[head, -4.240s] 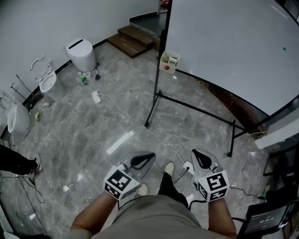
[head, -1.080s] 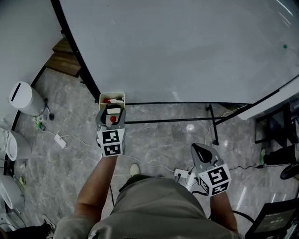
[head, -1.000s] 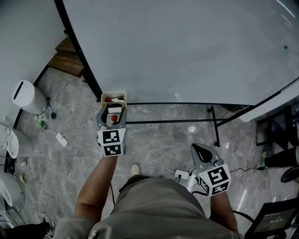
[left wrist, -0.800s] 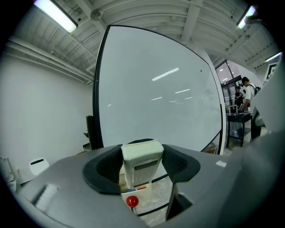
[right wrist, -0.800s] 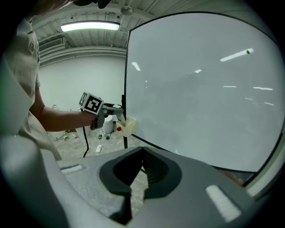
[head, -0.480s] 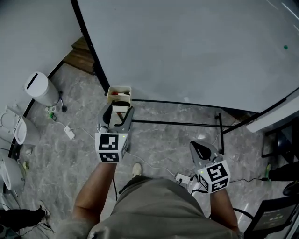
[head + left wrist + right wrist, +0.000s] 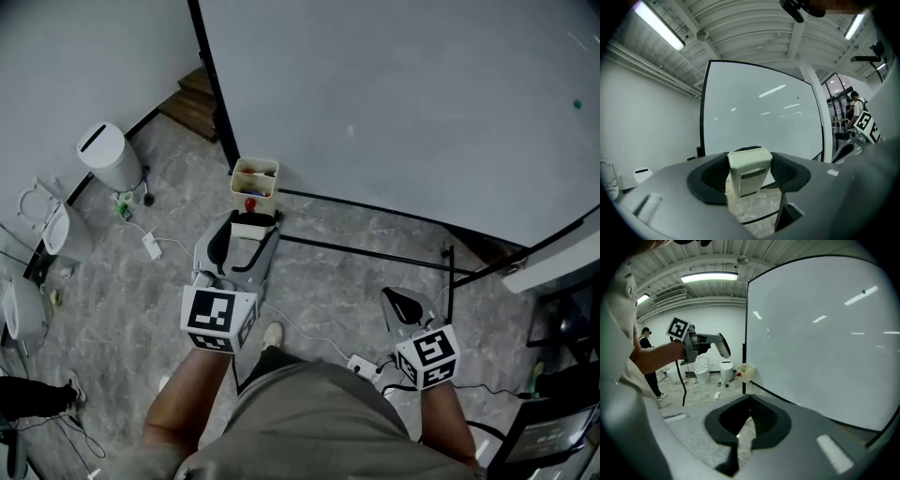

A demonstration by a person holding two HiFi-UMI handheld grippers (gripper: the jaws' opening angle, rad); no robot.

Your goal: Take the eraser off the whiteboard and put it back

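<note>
While the left gripper [image 7: 246,230] pinches the pale eraser [image 7: 749,171] between wide-set jaws, off the whiteboard [image 7: 403,103] and in front of it, and the right gripper [image 7: 401,302] hangs shut and empty, a tilted return could probably make it slip and drop to the floor.

The floor [image 7: 323,295] is glossy grey marbled tile. The black tubular metal stand of the whiteboard [image 7: 366,254] rests its long bars on it. Along the left wall stand a white cylindrical lidded unit [image 7: 111,156] and white ceramic toilets [image 7: 54,228]. A white power strip [image 7: 153,247] lies near them, its thin cable trailing loose across the tiles. Brown wooden steps [image 7: 194,97] sit in the far corner. A second white power strip [image 7: 359,364] lies just beside the person's pale shoe [image 7: 273,334].
</note>
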